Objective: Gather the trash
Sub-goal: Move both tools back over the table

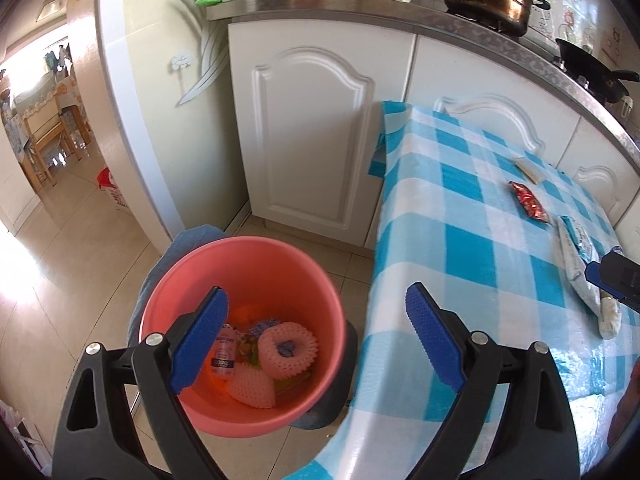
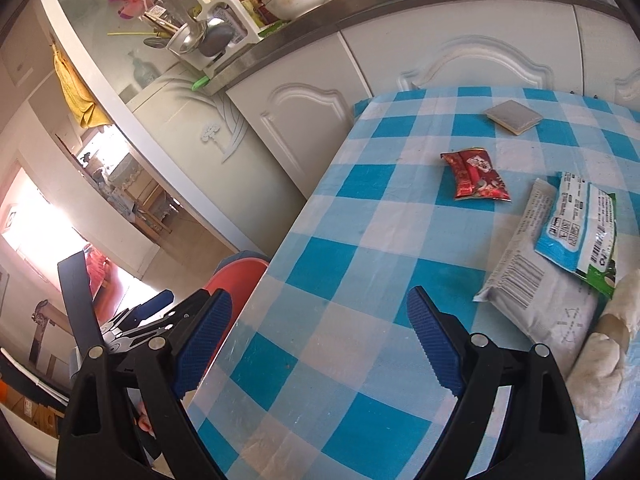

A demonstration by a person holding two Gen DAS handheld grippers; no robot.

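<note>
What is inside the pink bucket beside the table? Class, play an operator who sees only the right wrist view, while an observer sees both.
Observer: The pink bucket already holds trash: pink foam fruit nets and a small bottle.
Operator: Is the left gripper carrying anything?
Observer: No. The left gripper is open and empty, above the bucket.
Operator: What is on the stove?
Observer: A large metal pot, with a black pan beside it.
</note>
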